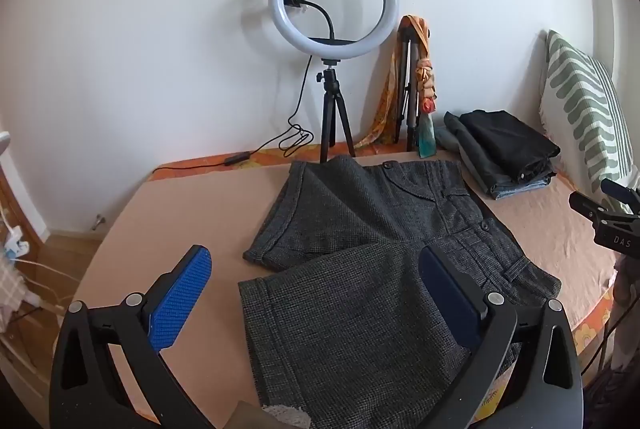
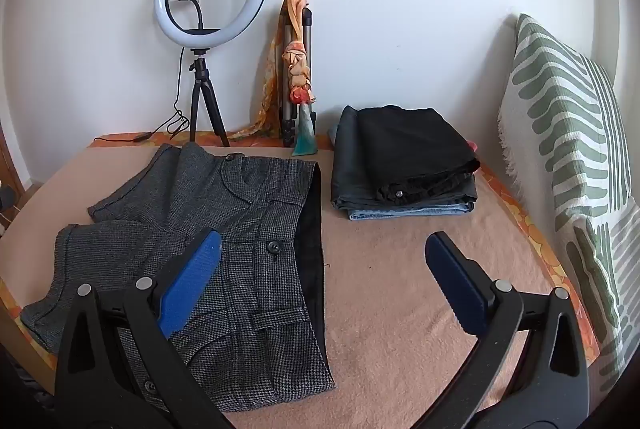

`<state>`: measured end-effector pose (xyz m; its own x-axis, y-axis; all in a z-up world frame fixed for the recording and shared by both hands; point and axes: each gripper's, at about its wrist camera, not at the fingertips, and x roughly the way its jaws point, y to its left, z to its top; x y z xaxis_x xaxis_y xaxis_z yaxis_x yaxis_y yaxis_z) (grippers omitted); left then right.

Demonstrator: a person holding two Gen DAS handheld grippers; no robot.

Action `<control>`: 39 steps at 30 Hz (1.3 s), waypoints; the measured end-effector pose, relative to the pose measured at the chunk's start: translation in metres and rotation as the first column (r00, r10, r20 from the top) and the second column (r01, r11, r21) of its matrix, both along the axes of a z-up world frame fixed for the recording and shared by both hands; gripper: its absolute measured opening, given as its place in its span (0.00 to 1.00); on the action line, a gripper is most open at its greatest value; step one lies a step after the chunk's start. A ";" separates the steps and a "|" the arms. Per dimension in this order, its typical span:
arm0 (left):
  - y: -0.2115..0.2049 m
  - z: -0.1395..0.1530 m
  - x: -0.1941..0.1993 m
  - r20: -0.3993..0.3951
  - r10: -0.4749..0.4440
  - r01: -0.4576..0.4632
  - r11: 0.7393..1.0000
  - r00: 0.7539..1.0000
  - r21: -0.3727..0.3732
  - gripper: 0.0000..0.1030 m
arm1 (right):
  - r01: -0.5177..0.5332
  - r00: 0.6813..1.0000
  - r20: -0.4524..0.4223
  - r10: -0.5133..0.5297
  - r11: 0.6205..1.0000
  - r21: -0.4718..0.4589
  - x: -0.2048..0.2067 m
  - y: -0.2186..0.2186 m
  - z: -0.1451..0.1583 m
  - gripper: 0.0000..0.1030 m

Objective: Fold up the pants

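Pants (image 2: 224,241) lie flat on the bed (image 2: 400,289), folded stack (image 2: 404,165) to their right, ring light (image 1: 333,1) standing behind.

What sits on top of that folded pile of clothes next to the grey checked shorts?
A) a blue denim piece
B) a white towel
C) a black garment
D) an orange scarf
C: a black garment lies on top of the folded pile; denim shows only at the bottom.
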<state>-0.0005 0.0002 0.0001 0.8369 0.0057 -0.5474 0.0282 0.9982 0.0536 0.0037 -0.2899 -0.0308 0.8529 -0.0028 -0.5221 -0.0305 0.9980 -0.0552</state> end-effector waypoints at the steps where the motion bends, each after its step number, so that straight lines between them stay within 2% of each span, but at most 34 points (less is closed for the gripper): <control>1: 0.000 0.000 0.000 -0.002 -0.001 0.001 1.000 1.000 -0.004 1.00 | -0.001 1.000 -0.006 0.001 1.000 0.000 0.001 0.000 0.000 1.00; 7: 0.014 0.006 0.006 -0.019 0.000 0.000 1.000 1.000 -0.031 1.00 | -0.006 1.000 0.000 0.006 1.000 -0.009 0.000 0.001 -0.002 1.00; 14: 0.016 0.015 0.015 -0.015 0.000 -0.001 1.000 1.000 -0.027 1.00 | -0.003 1.000 -0.005 0.003 1.000 -0.017 0.002 0.004 -0.001 1.00; 16: 0.009 0.012 0.002 0.008 0.004 -0.003 1.000 1.000 -0.017 1.00 | -0.003 1.000 -0.004 0.003 1.000 -0.016 0.002 0.003 -0.001 1.00; 39: 0.006 0.011 -0.002 0.031 0.006 -0.005 1.000 1.000 -0.006 1.00 | -0.003 1.000 -0.004 0.003 1.000 -0.014 0.003 0.003 -0.002 1.00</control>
